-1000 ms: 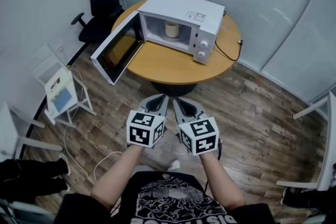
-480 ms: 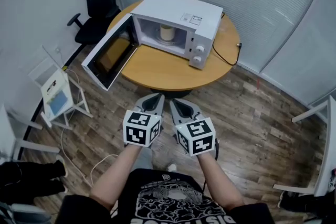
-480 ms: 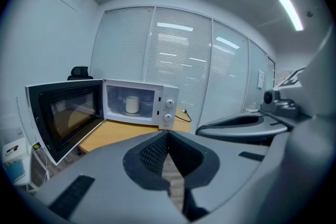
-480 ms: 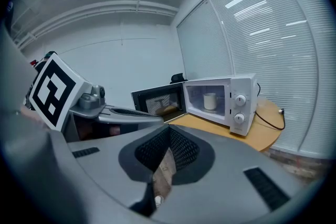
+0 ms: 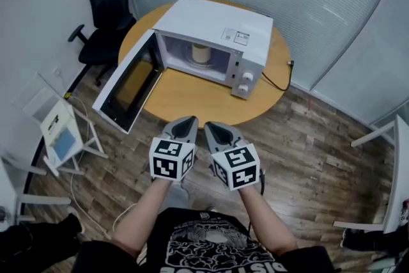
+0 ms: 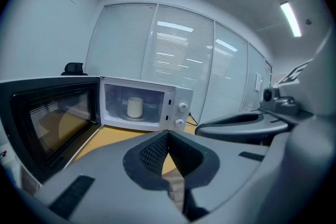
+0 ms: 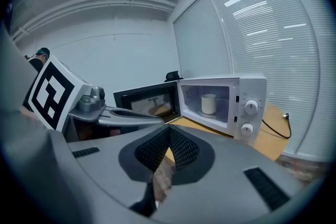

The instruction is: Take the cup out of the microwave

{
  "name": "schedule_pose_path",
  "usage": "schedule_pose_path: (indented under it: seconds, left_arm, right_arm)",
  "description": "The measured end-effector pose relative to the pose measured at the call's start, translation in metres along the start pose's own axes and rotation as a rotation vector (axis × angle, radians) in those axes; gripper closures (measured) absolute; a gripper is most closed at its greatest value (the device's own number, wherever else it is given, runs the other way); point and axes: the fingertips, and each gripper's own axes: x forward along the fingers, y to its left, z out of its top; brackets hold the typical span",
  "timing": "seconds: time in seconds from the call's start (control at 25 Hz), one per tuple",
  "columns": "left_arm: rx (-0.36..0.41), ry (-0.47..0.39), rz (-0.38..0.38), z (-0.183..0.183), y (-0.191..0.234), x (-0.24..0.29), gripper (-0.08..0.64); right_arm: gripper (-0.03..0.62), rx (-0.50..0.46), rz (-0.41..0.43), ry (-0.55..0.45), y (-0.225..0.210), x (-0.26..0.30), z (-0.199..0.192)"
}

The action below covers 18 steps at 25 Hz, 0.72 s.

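A white microwave (image 5: 217,38) stands on a round wooden table (image 5: 192,96) with its door (image 5: 126,83) swung wide open to the left. A cream cup (image 5: 201,53) sits on the turntable inside, also seen in the left gripper view (image 6: 135,107) and the right gripper view (image 7: 209,104). My left gripper (image 5: 187,123) and right gripper (image 5: 211,128) hover side by side just short of the table's near edge, well away from the cup. Both are shut with nothing between the jaws.
A black office chair (image 5: 102,6) stands behind the table at the left. A small white stand (image 5: 61,137) is on the floor to the left, white chairs (image 5: 390,182) at the right. A black power cord (image 5: 278,77) runs off the table's right side. Blinds cover the glass walls.
Both grippers and my head have moved toward the table; the microwave now looks nearer and larger, and the gripper tips have reached the table's near edge. Jaws stay shut.
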Motion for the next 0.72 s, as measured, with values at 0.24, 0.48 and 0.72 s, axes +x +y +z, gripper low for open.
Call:
schedule_pose_path:
  seconds: [0.24, 0.48, 0.72]
  left_arm:
    - [0.001, 0.017, -0.059, 0.02, 0.049, 0.031, 0.551]
    - [0.011, 0.013, -0.132, 0.043, 0.091, 0.063, 0.551]
    - [0.021, -0.01, -0.205, 0.059, 0.115, 0.092, 0.551]
  right_arm:
    - [0.577, 0.019, -0.065, 0.021, -0.01, 0.054, 0.024]
    - [0.577, 0.033, -0.143, 0.023, -0.021, 0.105, 0.051]
    - [0.577, 0.039, -0.225, 0.03, -0.032, 0.14, 0.066]
